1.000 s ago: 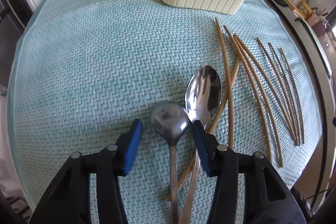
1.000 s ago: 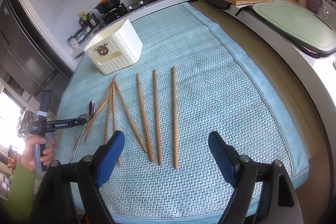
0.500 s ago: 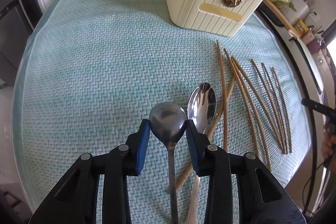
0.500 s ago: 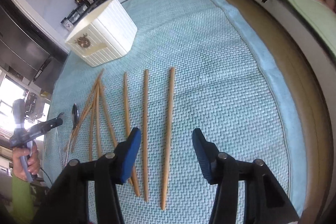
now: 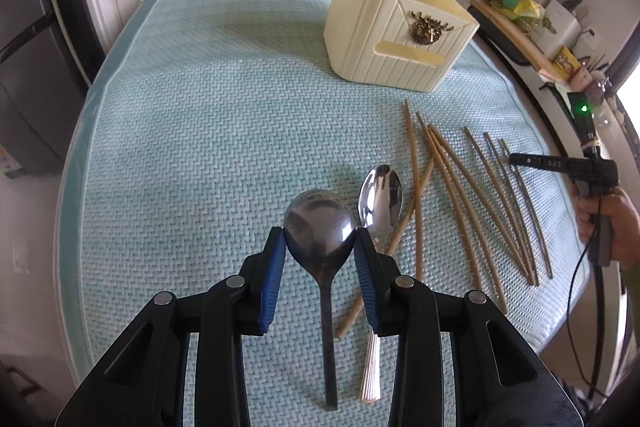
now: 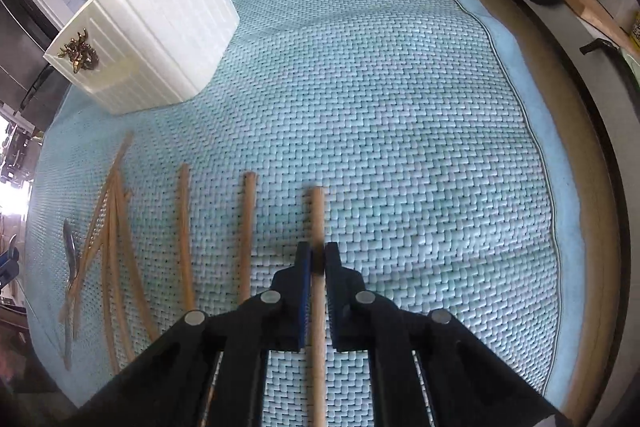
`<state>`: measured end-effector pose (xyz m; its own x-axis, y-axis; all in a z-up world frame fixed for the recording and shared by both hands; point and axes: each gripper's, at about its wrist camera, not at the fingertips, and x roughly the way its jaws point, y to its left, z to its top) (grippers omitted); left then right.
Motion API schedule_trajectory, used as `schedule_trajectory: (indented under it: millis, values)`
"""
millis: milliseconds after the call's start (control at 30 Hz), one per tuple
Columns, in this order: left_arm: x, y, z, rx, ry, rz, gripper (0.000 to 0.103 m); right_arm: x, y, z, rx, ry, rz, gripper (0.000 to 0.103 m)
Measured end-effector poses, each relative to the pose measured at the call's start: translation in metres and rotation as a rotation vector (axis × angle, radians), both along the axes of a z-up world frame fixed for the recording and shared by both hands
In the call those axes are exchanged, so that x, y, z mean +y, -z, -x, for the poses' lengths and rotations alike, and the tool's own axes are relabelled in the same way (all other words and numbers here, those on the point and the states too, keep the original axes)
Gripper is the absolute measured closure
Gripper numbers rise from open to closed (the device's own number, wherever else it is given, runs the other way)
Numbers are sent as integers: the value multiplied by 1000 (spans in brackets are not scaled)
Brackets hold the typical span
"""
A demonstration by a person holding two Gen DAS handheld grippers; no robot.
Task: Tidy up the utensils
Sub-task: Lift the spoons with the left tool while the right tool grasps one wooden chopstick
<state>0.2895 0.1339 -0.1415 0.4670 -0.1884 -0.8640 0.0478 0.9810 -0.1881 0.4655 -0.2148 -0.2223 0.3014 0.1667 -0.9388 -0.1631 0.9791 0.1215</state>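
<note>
Blue-padded left gripper (image 5: 320, 239) fingers clamp the dark round steel spoon (image 5: 320, 227) bowl; right gripper (image 6: 317, 261) jaws, just closing, pinch the rightmost wooden chopstick (image 6: 318, 215) on the woven teal mat (image 6: 400, 107).

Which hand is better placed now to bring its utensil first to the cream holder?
Probably left. The left gripper is shut on the dark spoon, already lifted off the mat, with the cream holder ahead. The right gripper has just closed on a chopstick lying on the mat.
</note>
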Motion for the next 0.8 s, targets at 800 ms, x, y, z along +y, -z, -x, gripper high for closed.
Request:
schedule_trajectory:
  millis: [800]
  values:
    - [-21,-100,28,-240,-3,14,68,-10,-187,121,-537,-116,-169,96]
